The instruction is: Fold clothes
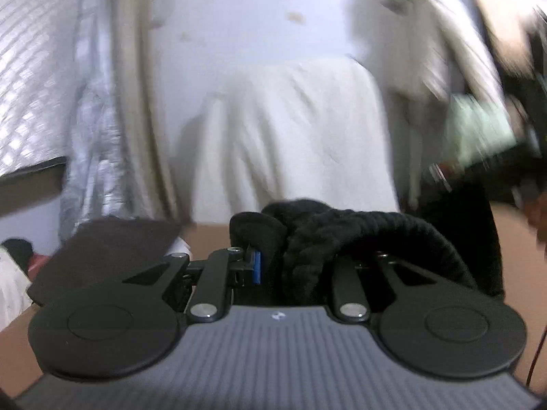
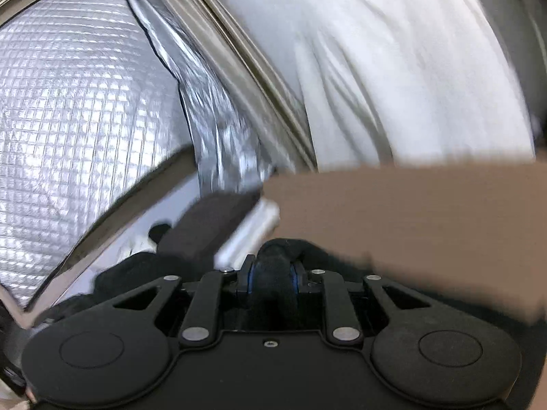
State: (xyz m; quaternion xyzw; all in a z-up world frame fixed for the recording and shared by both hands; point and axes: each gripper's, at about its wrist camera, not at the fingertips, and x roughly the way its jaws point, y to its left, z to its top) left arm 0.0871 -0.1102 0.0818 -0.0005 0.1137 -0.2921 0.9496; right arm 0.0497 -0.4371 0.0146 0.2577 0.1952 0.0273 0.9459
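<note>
My left gripper (image 1: 290,259) is shut on a black knitted garment (image 1: 359,235). The garment bunches between the jaws and drapes over the right finger, down to the brown table (image 1: 519,256). My right gripper (image 2: 273,273) is shut on a fold of the same black garment (image 2: 273,256), which trails off to the left (image 2: 130,273) over the table's edge. Both views are blurred by motion.
A dark flat pad (image 1: 102,249) lies at the table's left edge, also in the right wrist view (image 2: 212,225). White cloth (image 1: 294,130) hangs behind the table (image 2: 410,222). A silver quilted sheet (image 2: 78,119) covers the window at left.
</note>
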